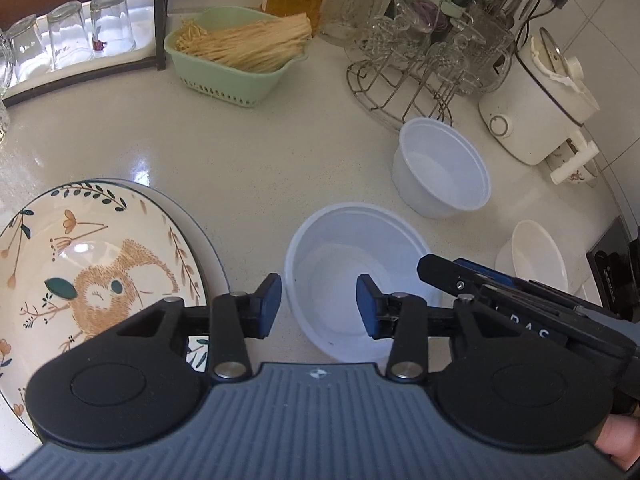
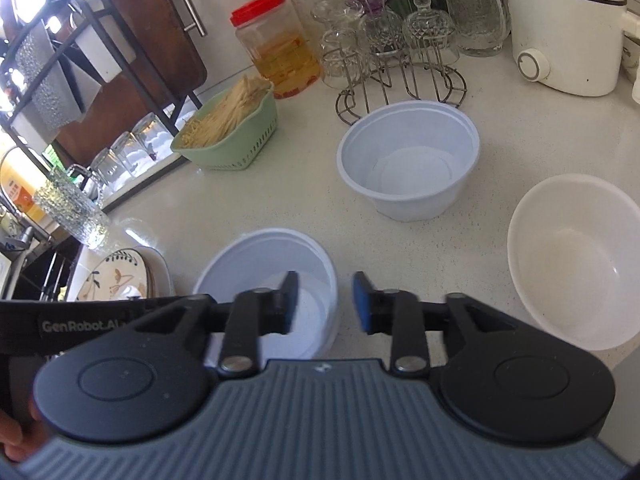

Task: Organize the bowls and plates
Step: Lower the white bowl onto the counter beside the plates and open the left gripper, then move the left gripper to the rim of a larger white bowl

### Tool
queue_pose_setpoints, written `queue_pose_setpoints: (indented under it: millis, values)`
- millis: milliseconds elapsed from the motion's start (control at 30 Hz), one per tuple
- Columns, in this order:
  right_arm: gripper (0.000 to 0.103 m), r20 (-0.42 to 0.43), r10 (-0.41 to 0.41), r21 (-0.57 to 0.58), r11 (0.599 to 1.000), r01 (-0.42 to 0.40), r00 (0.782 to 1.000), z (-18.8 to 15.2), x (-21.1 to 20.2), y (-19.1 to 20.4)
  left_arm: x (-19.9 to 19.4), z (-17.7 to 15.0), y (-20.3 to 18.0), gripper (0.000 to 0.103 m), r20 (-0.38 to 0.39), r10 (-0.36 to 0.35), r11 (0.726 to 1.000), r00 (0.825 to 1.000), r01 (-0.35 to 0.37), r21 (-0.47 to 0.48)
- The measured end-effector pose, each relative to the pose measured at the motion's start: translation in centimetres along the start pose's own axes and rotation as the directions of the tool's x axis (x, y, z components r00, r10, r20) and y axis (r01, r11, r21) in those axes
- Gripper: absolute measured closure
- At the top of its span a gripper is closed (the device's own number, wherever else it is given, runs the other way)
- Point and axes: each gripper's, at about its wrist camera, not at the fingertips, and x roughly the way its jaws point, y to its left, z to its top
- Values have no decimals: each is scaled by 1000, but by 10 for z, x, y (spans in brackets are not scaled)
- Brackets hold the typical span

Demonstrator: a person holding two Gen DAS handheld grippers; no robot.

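A white plastic bowl (image 1: 352, 280) (image 2: 272, 292) stands upright on the counter, between both grippers. My left gripper (image 1: 319, 306) is open and straddles the bowl's left wall, one pad outside and one inside, neither pressing. My right gripper (image 2: 324, 302) is open across the opposite wall in the same way; in the left wrist view one of its fingers (image 1: 448, 272) shows over the right rim. A second white plastic bowl (image 1: 444, 168) (image 2: 408, 160) stands farther back. A cream bowl (image 1: 536, 256) (image 2: 576, 256) sits to the right. Stacked patterned plates (image 1: 92, 264) (image 2: 116, 276) lie at the left.
A green basket of dry noodles (image 1: 236, 60) (image 2: 232, 132), a wire rack of glassware (image 1: 420, 60) (image 2: 392, 52) and a white cooker (image 1: 536, 108) (image 2: 568, 32) line the back. A red-lidded jar (image 2: 276, 48) and a tray of upturned glasses (image 1: 72, 36) stand at the back left.
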Motion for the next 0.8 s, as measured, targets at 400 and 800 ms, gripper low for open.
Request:
queue_pose_setpoints:
  millis: [400, 800]
  values:
    - [56, 121, -76, 10, 997, 75, 990, 24, -69, 11, -65, 22, -21, 56, 64, -27, 999, 998, 25, 30]
    - [56, 195, -99, 46, 995, 92, 976, 14, -124, 12, -107, 9, -25, 56, 105, -53, 996, 993, 45, 74]
